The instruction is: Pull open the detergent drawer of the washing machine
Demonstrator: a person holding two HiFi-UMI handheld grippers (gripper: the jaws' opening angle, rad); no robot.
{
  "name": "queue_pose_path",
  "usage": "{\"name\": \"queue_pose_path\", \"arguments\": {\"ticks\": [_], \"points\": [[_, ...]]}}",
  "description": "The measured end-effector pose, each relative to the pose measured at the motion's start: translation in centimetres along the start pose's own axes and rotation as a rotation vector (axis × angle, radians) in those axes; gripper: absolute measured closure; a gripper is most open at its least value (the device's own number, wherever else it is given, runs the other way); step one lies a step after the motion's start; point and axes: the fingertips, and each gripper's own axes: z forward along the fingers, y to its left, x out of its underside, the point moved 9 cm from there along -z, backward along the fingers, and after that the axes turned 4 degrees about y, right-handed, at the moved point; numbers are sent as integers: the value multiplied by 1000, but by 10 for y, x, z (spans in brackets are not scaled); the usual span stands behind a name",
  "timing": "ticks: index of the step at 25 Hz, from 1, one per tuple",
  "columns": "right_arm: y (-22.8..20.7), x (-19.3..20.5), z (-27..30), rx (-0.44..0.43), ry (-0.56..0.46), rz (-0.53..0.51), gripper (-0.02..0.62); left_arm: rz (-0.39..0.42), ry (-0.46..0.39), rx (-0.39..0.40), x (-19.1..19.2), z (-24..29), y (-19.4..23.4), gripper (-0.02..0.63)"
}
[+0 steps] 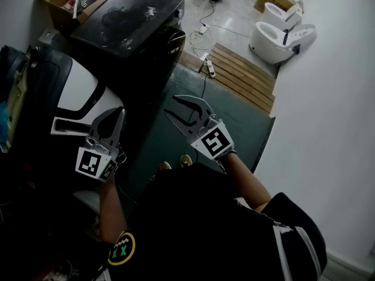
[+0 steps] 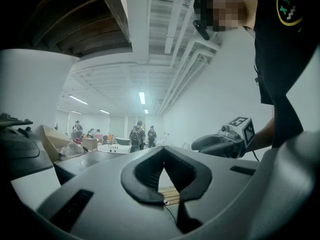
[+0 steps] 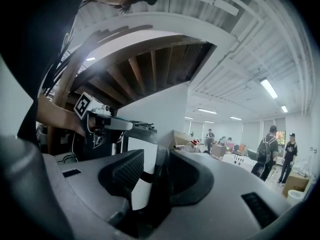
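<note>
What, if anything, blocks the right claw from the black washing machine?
Nothing visible, so probably yes: the right claw is open and empty, beside the black washing machine, over the floor mat.

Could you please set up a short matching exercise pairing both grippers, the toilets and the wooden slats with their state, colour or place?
Things:
1. left gripper
2. right gripper
3. toilets
4. wooden slats

State, colour or place:
a. white
b. jaws apart, nothing between them
c. flat on the floor, next to the power strip
d. jaws together

Pairs: 1-d, 2-b, 3-a, 4-c.
</note>
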Motion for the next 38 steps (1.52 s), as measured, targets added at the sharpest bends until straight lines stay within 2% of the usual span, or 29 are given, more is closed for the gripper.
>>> {"name": "queue_pose_path", "arguments": {"ticks": [6, 8, 14, 16, 20, 27, 35, 38], "points": [[0, 0, 0, -4, 3, 19, 349, 0, 3, -6, 0, -1, 0, 588], [0, 2, 0, -6, 2, 43, 290, 1, -10, 3, -2, 0, -2, 588], [1, 12, 5, -20, 30, 94, 22, -3, 14, -10, 1, 1, -2, 588], [0, 12, 5, -24, 52, 101, -3, -9, 8, -6, 0, 3, -4, 588], [-1, 16, 4, -21, 62, 110, -5, -13, -9, -2, -1, 6, -6, 588], [-11, 19, -6, -21, 48, 114, -5, 0, 12, -19, -4, 14, -16, 588], [-34, 35, -26, -39, 46, 110, -5, 17, 14, -50, -2, 31, -37, 588], [-42, 40, -29, -43, 49, 114, -5, 18, 4, -39, -1, 39, -43, 588]]}}
